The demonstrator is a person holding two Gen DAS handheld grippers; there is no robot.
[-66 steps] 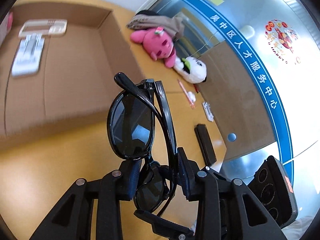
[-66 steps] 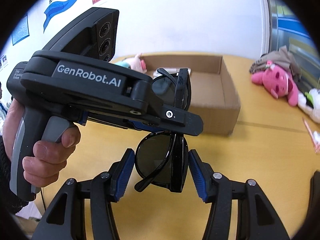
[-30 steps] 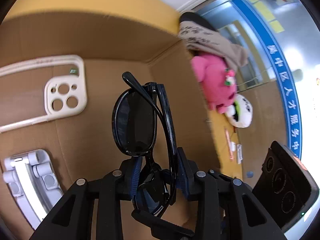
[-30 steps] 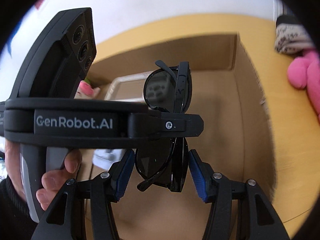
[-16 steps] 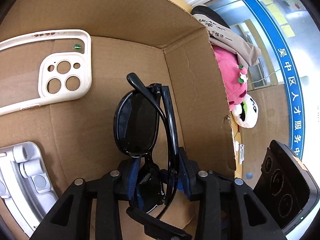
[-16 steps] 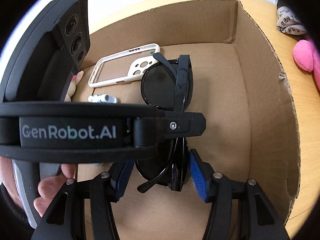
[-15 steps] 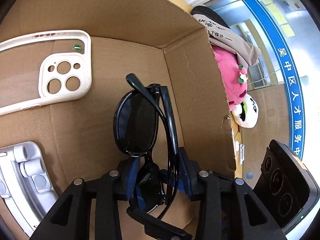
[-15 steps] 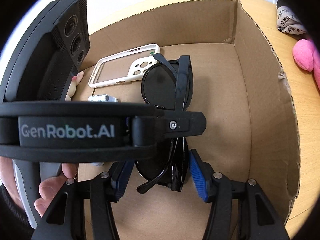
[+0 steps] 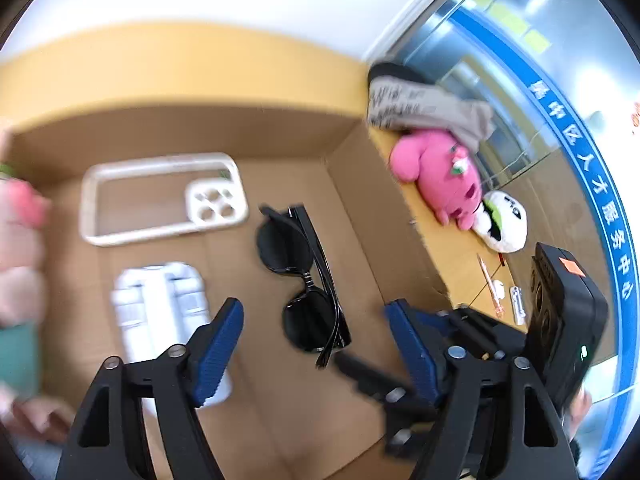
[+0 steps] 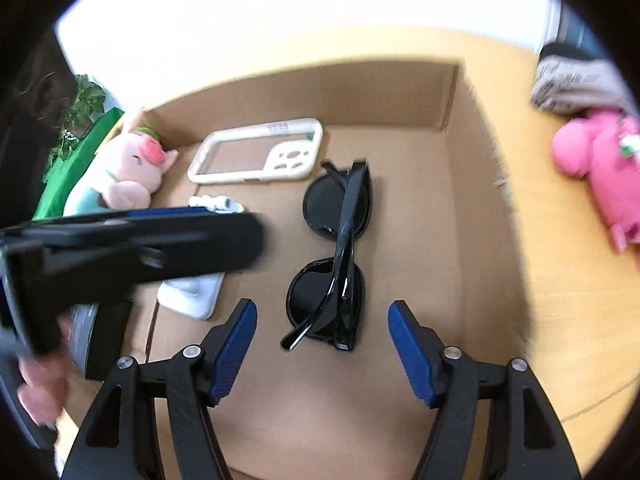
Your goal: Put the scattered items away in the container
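Observation:
Black folded sunglasses (image 9: 304, 276) lie on the floor of the open cardboard box (image 9: 360, 184), also seen in the right wrist view (image 10: 336, 256). A white phone case (image 9: 160, 200) and a white plastic stand (image 9: 160, 312) lie in the box beside them. My left gripper (image 9: 316, 356) is open and empty above the sunglasses. My right gripper (image 10: 322, 348) is open and empty just short of them. The left gripper's black body (image 10: 132, 244) crosses the right wrist view.
A pink plush (image 9: 440, 172), a panda plush (image 9: 502, 220) and a grey cloth (image 9: 424, 104) lie on the wooden table right of the box. Pens and small items (image 9: 496, 284) lie nearer. A pig plush (image 10: 120, 172) sits at the box's left edge.
Both grippers have opened and pulled back upward. The sunglasses, held in the jaws before, now lie loose on the box floor.

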